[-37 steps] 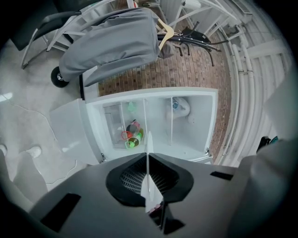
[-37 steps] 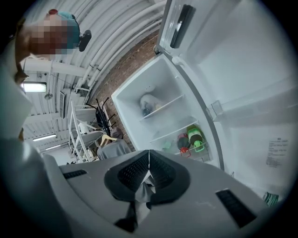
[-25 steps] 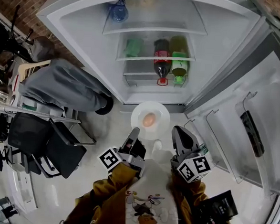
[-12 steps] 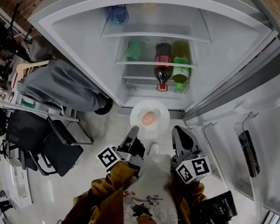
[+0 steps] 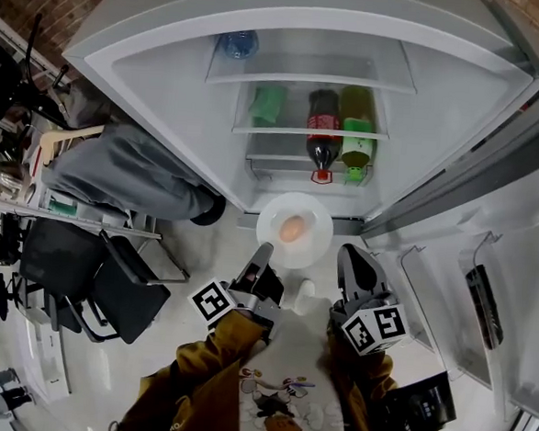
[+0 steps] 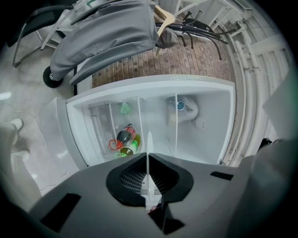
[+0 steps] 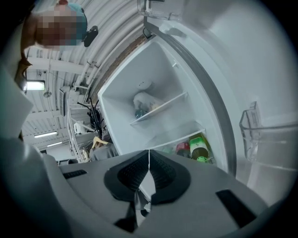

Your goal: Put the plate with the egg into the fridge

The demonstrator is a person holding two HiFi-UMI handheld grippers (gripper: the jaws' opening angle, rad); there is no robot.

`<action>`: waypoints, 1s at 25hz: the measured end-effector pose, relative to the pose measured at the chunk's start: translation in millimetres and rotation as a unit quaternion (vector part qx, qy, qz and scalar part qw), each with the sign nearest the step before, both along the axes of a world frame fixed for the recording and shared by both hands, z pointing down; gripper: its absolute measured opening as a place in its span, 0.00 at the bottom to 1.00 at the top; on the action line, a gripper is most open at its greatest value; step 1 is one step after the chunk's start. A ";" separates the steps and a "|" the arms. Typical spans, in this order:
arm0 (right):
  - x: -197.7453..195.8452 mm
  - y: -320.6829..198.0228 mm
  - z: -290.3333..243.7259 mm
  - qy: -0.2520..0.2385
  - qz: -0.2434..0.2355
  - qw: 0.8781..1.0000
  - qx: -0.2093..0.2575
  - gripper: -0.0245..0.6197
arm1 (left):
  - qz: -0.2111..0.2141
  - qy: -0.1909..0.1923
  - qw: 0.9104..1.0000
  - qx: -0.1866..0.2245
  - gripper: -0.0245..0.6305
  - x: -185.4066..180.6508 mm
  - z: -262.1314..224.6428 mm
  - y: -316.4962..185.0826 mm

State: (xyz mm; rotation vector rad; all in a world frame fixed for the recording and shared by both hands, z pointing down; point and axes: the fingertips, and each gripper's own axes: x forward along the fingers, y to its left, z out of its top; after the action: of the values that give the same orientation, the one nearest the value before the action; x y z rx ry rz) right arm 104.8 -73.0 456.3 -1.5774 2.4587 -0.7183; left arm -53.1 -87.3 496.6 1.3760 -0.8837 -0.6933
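- Left tool [image 5: 262,252] and right tool [image 5: 348,254] each pinch the plate [image 5: 311,247] by its rim — egg [image 5: 292,228] sits centred.
- Best kept level on the way toward the open fridge [image 5: 167,101] — no tilting.

left gripper [image 5: 261,255] and right gripper [image 5: 349,259] are held out front side by side, pointing roughly level, each one's jaws pinched tight on the plate [image 5: 315,245] rim
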 end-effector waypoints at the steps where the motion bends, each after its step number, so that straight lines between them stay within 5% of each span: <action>1: -1.6 -1.2 -1.8 -0.010 0.002 1.000 0.004 0.05 | 0.001 -0.002 1.000 0.001 0.07 -2.0 -0.7 -1.8; 18: -11.8 -34.6 15.4 -0.008 0.040 0.999 -0.034 0.05 | -0.014 0.007 1.000 0.010 0.07 -20.0 2.9 -43.0; 25: -18.5 -41.2 11.5 -0.008 0.032 0.999 -0.030 0.05 | -0.024 -0.025 0.999 0.007 0.07 -22.7 9.1 -55.4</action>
State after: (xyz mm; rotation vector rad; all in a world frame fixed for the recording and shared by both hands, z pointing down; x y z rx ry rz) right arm 86.3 -114.2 467.8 -1.6569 2.3844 -0.7976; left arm -75.8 -142.7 505.7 1.3942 -0.9548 -0.7058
